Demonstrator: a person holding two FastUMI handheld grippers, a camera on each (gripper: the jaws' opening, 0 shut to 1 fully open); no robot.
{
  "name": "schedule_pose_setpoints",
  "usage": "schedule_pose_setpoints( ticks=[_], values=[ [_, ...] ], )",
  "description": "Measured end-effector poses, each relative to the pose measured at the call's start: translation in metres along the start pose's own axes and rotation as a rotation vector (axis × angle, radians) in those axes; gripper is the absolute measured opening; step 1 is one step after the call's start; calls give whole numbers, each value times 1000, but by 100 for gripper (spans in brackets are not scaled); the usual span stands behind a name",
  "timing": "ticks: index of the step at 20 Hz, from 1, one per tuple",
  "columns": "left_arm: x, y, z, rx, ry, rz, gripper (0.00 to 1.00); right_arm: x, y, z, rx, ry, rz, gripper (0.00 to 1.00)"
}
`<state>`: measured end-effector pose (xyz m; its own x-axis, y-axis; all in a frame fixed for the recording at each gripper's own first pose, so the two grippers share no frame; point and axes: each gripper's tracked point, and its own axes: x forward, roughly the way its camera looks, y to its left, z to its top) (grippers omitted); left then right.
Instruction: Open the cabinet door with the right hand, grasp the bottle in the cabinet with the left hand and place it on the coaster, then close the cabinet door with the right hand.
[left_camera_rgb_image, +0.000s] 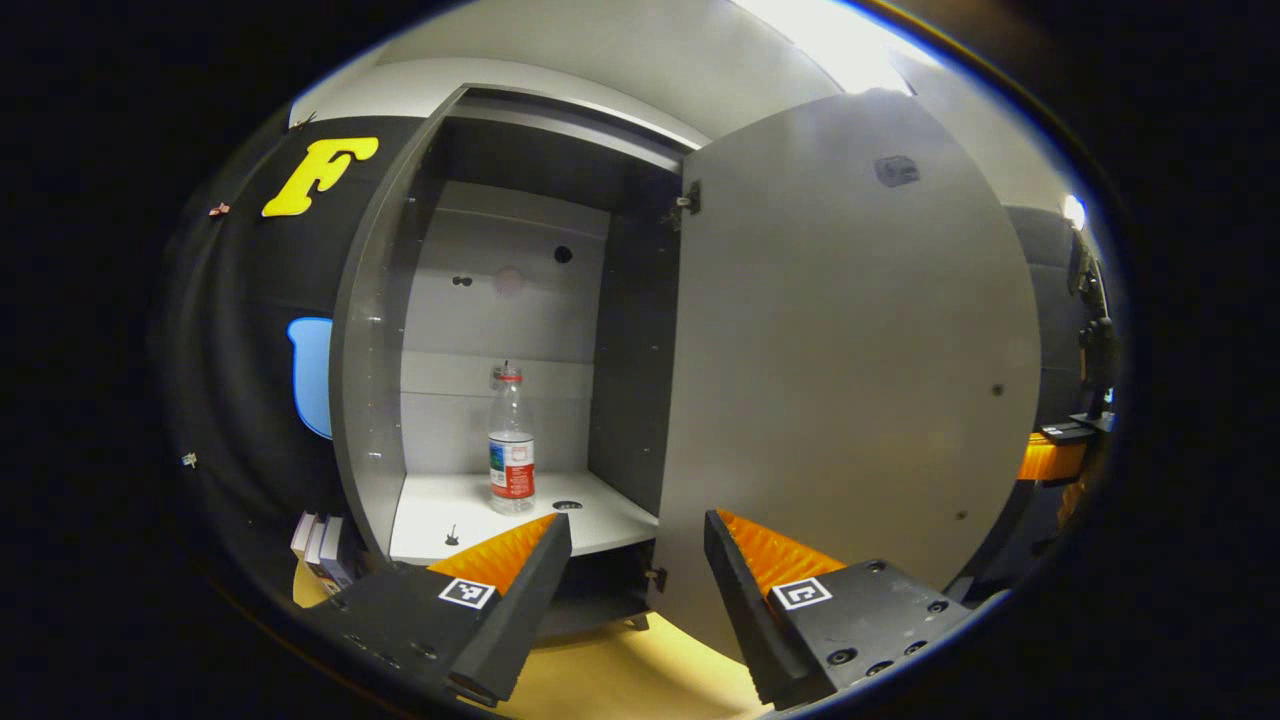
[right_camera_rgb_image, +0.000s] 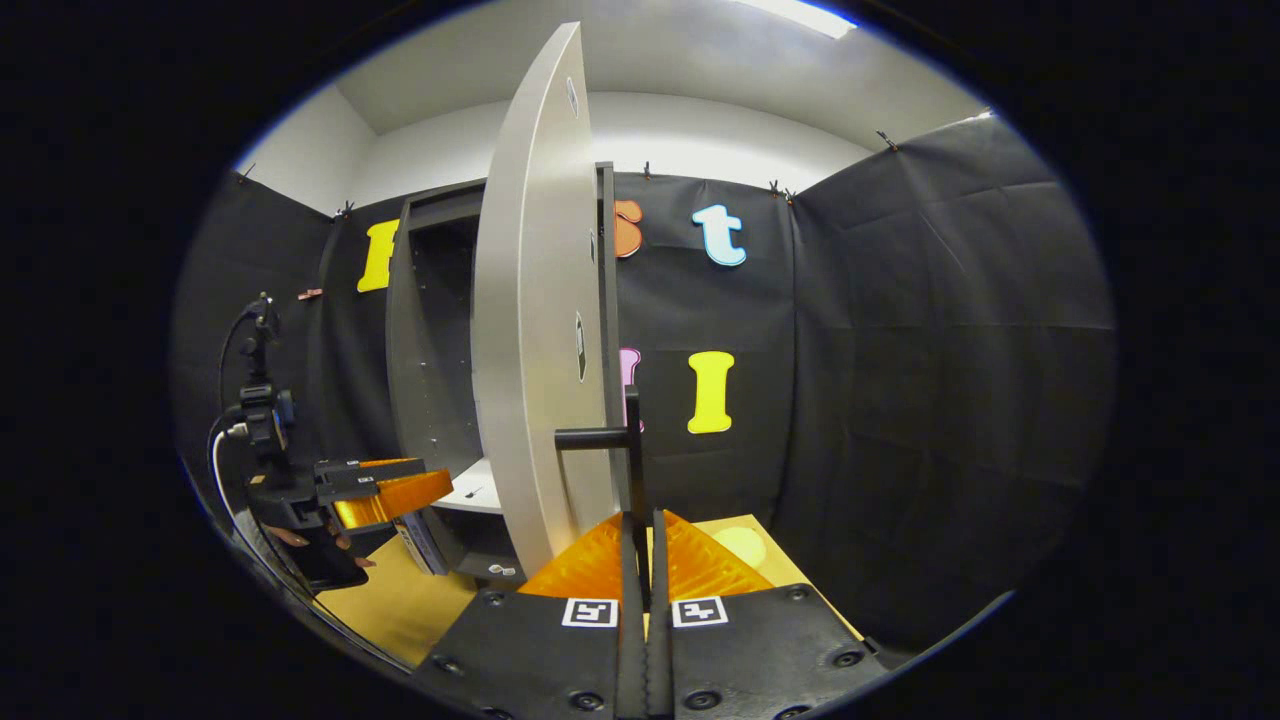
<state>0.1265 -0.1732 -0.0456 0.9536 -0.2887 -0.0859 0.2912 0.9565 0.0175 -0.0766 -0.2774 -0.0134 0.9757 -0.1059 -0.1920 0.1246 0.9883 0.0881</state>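
My right gripper (right_camera_rgb_image: 641, 545) clamps the dark bar handle (right_camera_rgb_image: 631, 440) of the grey cabinet door (right_camera_rgb_image: 530, 330), swung wide. My left gripper (left_camera_rgb_image: 637, 545), fingers spread and empty, should advance level toward the clear red-labelled plastic bottle (left_camera_rgb_image: 511, 450) (centre-left, upright on the white shelf (left_camera_rgb_image: 440, 505)), straddling its middle.

Matt door, clear bottle

Your cabinet door (left_camera_rgb_image: 850, 380) looks smooth, matt grey; inside the cabinet, the bottle (left_camera_rgb_image: 511, 445) is clear glossy plastic with a paper-like label.

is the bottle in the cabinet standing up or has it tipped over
Upright. The bottle stands on the cabinet shelf, red cap on top, untouched; the left tongs are open, short of it.
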Motion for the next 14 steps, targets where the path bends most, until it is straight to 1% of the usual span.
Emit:
schedule_pose_setpoints(
  ticks=[2,4,5,6,7,8,11,13,14],
  values=[
    [11,11,1,2,-2,22,86,-8,-10,5,-14,-17,-18,5],
    [22,24,0,15,2,44,86,-22,-10,16,8,-43,-10,5],
    [29,30,1,22,-1,56,85,-26,-21,19,4,-59,-46,5],
    [36,36,3,29,-8,71,81,-30,-36,22,-9,-69,-90,9],
    [43,41,6,32,-17,85,81,-36,-53,20,-15,-75,-135,5],
    [51,47,8,38,-29,95,85,-39,-67,19,-14,-78,-179,5],
    [77,65,20,81,-68,131,85,-53,-130,20,-71,-106,-402,5],
    [95,72,18,102,-77,152,85,-61,-150,20,-101,-107,-496,13],
    [105,76,17,99,-80,153,80,-61,-161,18,-109,-107,-530,17]
  ],
)
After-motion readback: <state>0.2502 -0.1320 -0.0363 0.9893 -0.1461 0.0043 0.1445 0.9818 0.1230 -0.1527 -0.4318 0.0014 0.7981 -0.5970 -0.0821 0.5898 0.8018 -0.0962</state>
